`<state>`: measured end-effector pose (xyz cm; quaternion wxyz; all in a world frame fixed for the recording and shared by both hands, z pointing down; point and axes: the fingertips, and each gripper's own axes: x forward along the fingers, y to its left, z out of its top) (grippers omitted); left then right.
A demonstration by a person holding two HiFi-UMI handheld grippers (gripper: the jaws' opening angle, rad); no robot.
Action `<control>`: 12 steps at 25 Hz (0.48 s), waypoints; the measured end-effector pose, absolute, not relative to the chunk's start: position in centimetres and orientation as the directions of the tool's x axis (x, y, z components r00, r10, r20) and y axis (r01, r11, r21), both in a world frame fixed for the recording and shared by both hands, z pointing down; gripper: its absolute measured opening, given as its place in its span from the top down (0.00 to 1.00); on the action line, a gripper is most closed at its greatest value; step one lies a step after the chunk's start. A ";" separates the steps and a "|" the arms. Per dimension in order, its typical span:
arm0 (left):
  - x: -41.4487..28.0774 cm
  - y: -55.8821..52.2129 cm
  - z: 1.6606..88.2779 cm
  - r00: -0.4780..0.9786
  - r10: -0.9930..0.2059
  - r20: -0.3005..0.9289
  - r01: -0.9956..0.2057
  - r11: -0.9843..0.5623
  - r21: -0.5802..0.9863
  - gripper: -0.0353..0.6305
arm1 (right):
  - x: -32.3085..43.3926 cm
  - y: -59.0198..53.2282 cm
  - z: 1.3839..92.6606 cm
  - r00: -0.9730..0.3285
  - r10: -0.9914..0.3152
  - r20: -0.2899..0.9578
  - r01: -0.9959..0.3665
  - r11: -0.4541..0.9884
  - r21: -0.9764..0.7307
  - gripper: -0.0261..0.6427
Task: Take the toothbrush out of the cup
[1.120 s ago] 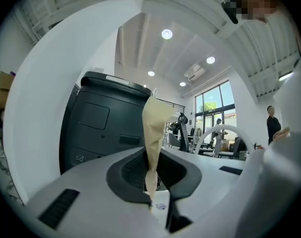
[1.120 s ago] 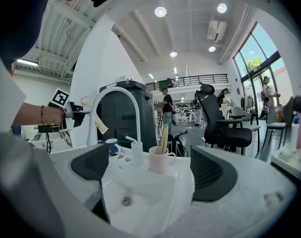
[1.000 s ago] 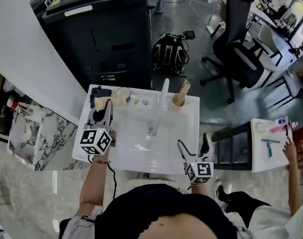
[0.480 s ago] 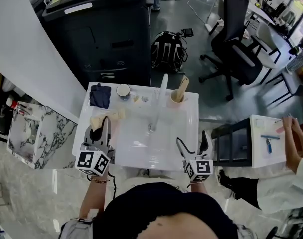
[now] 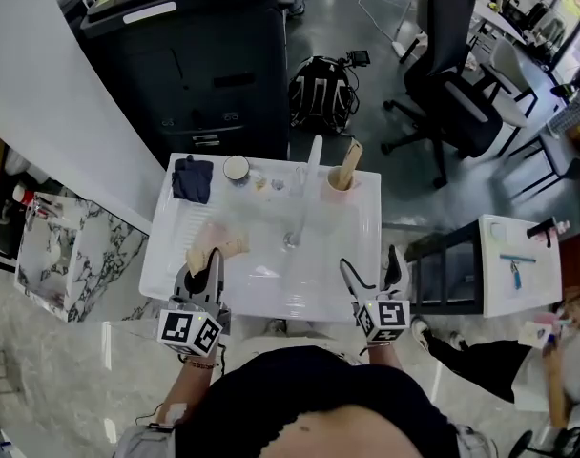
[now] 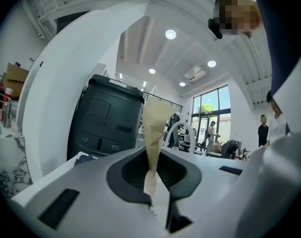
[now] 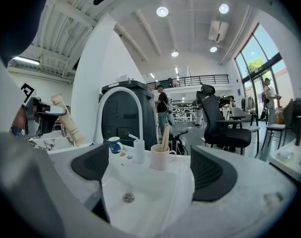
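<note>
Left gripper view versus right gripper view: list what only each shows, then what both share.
Only the left: the dark blue cloth. Only the right: the pale pink mug holding the wooden toothbrush, the round metal drain, the right gripper, open and empty. Both: the left gripper shut on the beige plastic tube, the white arched tap, the tall black machine.

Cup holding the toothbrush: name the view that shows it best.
Right gripper view: the cup stands side-on, handle and toothbrush clear. Head view shows the cup small, from above; left gripper view misses it.
</note>
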<state>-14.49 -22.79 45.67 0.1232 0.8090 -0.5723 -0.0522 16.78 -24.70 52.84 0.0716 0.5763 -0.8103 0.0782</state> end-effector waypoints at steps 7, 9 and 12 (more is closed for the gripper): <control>-13.6 -21.6 48.1 0.354 -0.929 0.102 -0.913 -0.320 0.252 0.90 | 16.7 -25.4 52.8 -0.335 -0.920 0.205 -0.942 0.334 -0.041 0.20; -13.4 -21.5 48.4 0.348 -0.931 0.112 -0.913 -0.309 0.267 0.90 | 16.5 -25.7 52.8 -0.342 -0.917 0.204 -0.939 0.340 -0.047 0.20; -13.3 -21.4 48.5 0.346 -0.931 0.119 -0.913 -0.305 0.270 0.90 | 16.4 -26.5 52.5 -0.353 -0.915 0.197 -0.935 0.351 -0.045 0.20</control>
